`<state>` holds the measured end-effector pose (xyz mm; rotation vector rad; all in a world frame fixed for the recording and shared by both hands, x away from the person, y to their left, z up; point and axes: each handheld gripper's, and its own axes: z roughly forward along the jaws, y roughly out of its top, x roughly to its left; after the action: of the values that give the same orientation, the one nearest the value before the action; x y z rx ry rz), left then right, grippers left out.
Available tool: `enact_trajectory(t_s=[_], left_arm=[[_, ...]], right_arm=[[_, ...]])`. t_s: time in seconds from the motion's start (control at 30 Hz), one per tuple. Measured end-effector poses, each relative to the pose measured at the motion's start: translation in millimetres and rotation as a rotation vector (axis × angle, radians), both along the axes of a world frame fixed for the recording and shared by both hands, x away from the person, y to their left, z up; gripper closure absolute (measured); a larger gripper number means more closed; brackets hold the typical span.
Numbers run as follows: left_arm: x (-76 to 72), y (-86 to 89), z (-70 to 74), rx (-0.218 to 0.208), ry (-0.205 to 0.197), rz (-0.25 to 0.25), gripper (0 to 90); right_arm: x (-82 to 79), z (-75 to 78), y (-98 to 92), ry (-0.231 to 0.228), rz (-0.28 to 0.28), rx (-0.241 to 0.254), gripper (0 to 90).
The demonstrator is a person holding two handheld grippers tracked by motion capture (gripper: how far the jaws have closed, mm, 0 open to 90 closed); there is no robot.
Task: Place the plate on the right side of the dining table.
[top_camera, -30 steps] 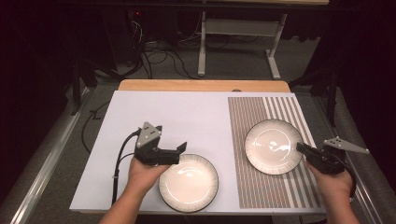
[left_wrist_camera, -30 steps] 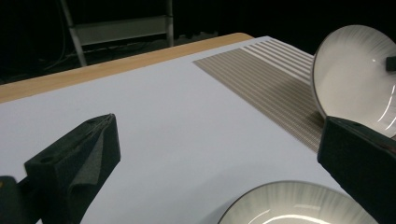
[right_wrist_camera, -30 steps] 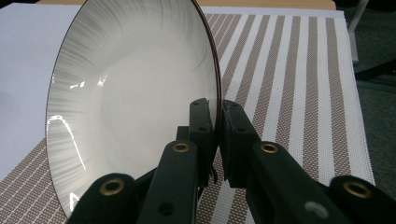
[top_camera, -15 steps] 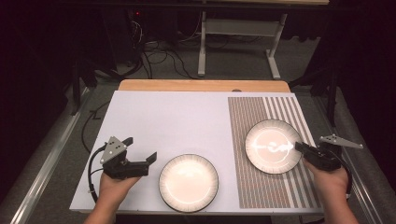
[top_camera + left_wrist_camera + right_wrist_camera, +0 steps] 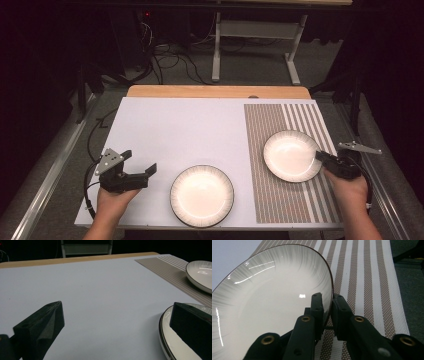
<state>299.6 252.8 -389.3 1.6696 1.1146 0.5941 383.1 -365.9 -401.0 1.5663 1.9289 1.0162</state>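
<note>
Gripping the rim of the far plate (image 5: pixel 291 155), the right gripper (image 5: pixel 320 156) has its jaws drawn close with the plate's edge pinched between them. The right gripper view makes this plain: one jaw lies on the white inner face of that plate (image 5: pixel 269 297), the other just outside the dark rim, and the plate looks tipped up on that side above the striped placemat (image 5: pixel 367 277). From the high view the same plate merely sits on the placemat (image 5: pixel 280 200) at the table's right, the grip too small to read, with the right hand (image 5: pixel 350 187) coming in from the bottom edge.

At the left, the left gripper (image 5: pixel 150 171) is held low over the white table top (image 5: pixel 190 125), its jaws wide apart and nothing between them. The left gripper view shows one jaw over bare table (image 5: pixel 100 290) and the other standing in front of the near plate (image 5: pixel 167 340), whose dark rim curves beside it; whether that jaw touches the plate I cannot tell. The high view settles the spacing better: the near plate (image 5: pixel 202 195) lies just beside the gripper's tip, toward the front edge of the table, well apart from the far plate. The left hand (image 5: pixel 114 200) holds the gripper from below, its cable (image 5: pixel 89 187) looping off the table's left side.
</note>
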Motion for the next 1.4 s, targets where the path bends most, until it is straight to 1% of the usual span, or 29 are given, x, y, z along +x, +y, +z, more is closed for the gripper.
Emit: enact_trajectory(t_s=[0.07,0.13,0.2,0.27,0.33,0.37,0.4,0.43,0.5,0.57,0.63,0.67,0.73,0.77,0.83,0.9,1.0,1.03,1.07,1.13,1.2,1.3,1.33,1.4], left_arm=[[0.9,-0.4,-0.2,0.005,-0.008,-0.014,0.1],[1.1,-1.4,0.0,0.016,-0.011,-0.017,0.1],[0.9,-1.8,-0.5,0.015,-0.012,-0.021,0.1],[0.5,-2.7,-1.1,0.027,-0.017,-0.024,0.1],[-0.2,-3.3,-1.0,0.028,-0.022,-0.035,0.1],[-0.9,-3.8,-1.0,0.023,-0.030,-0.040,0.1],[-1.8,-3.9,-0.7,0.024,-0.035,-0.043,0.1],[-2.4,-4.2,-0.5,0.020,-0.037,-0.042,0.2],[-4.0,-4.3,-0.2,0.013,-0.044,-0.045,0.1],[-4.7,-4.4,-0.4,0.020,-0.044,-0.044,0.1],[-4.6,-3.9,-1.1,0.015,-0.043,-0.048,0.1],[-4.3,-3.5,-1.5,0.010,-0.042,-0.046,0.0],[-4.2,-2.8,-1.6,0.006,-0.043,-0.042,0.0],[-4.4,-2.6,-1.5,0.003,-0.044,-0.040,0.0],[-5.3,-2.4,-1.0,0.001,-0.049,-0.035,0.0],[-6.1,-1.9,-0.4,-0.010,-0.050,-0.033,0.0],[-6.7,-0.4,-1.0,-0.027,-0.048,-0.028,0.0],[-6.6,0.1,-1.2,-0.030,-0.046,-0.029,0.0],[-6.7,0.4,-1.2,-0.032,-0.048,-0.028,0.0],[-7.0,0.8,-1.1,-0.033,-0.049,-0.029,0.0],[-7.8,0.3,-0.4,-0.033,-0.054,-0.033,0.0],[-10.5,-1.5,1.5,-0.031,-0.070,-0.037,0.0],[-11.8,-2.7,2.4,-0.033,-0.078,-0.039,0.0],[-15.1,-5.7,4.5,-0.031,-0.096,-0.044,0.0]], right_arm=[[1.7,-1.8,-0.4,0.005,-0.010,0.003,82.5],[3.2,-3.8,-0.7,0.009,-0.017,-0.006,82.3],[4.6,-6.0,-1.5,0.013,-0.021,-0.019,82.2],[5.3,-9.2,-2.3,0.021,-0.025,-0.019,81.9],[4.9,-10.2,-2.9,0.021,-0.027,-0.009,81.9],[4.9,-10.1,-2.8,0.018,-0.026,-0.013,81.5],[4.7,-10.2,-2.7,0.014,-0.023,-0.023,80.2],[3.8,-10.1,-2.0,0.009,-0.028,-0.023,75.9],[1.0,-7.2,-2.0,-0.019,-0.018,-0.014,71.8],[-3.6,-2.3,-0.2,-0.059,-0.003,-0.020,66.7],[-8.4,2.1,3.2,-0.106,0.015,-0.028,58.2],[-10.6,4.5,5.6,-0.123,0.022,-0.032,53.9],[-14.5,8.3,11.6,-0.150,0.050,-0.026,45.8],[-15.8,9.5,14.5,-0.164,0.070,-0.033,42.2],[-18.7,11.9,21.6,-0.182,0.095,-0.034,33.6],[-21.9,15.4,30.3,-0.195,0.136,-0.016,25.0],[-30.2,21.8,47.8,-0.231,0.187,-0.025,16.9],[-33.0,23.6,54.0,-0.247,0.207,-0.026,15.3],[-36.0,25.1,60.3,-0.255,0.222,-0.025,14.5],[-41.3,27.4,73.3,-0.268,0.261,-0.016,10.1],[-46.2,29.3,86.3,-0.277,0.298,-0.017,6.1],[-53.6,30.5,103.6,-0.280,0.346,-0.009,3.5],[-56.6,31.0,109.2,-0.277,0.356,-0.006,2.2],[-62.0,32.0,118.0,-0.285,0.379,-0.004,0.6]])
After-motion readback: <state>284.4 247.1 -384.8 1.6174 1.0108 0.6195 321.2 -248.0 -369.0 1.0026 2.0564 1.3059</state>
